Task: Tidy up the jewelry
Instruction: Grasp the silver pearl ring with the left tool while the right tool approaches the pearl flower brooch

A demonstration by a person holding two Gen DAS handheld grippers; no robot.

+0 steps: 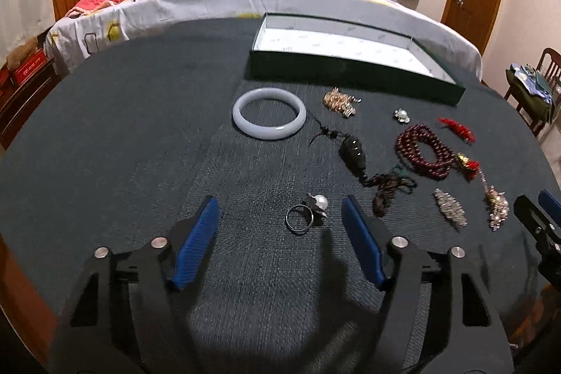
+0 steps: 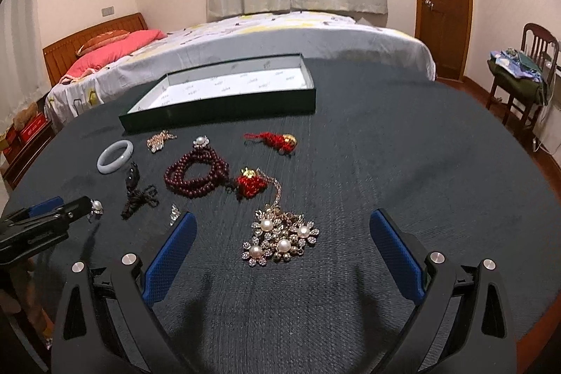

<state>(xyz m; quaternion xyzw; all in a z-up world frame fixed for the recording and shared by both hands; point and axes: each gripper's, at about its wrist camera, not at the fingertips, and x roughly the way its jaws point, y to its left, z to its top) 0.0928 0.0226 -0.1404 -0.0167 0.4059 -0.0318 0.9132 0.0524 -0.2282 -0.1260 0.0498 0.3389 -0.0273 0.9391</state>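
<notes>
Jewelry lies spread on a dark cloth table. My left gripper (image 1: pixel 280 209) is open, with a pearl ring (image 1: pixel 306 211) on the cloth between its fingertips. Beyond it lie a pale jade bangle (image 1: pixel 269 117), a dark pendant on a cord (image 1: pixel 354 155) and dark red beads (image 1: pixel 422 146). My right gripper (image 2: pixel 282 226) is open around a pearl flower necklace (image 2: pixel 280 239). An open green box (image 2: pixel 224 90) with white lining stands at the back, also in the left wrist view (image 1: pixel 350 58).
A gold brooch (image 1: pixel 342 102), a small pearl brooch (image 1: pixel 401 115), a red tassel charm (image 2: pixel 277 140), a red bead ornament (image 2: pixel 250 184) and a silver brooch (image 1: pixel 450 207) lie around. A bed (image 2: pixel 280 34) stands behind the table, a chair (image 2: pixel 522 72) at right.
</notes>
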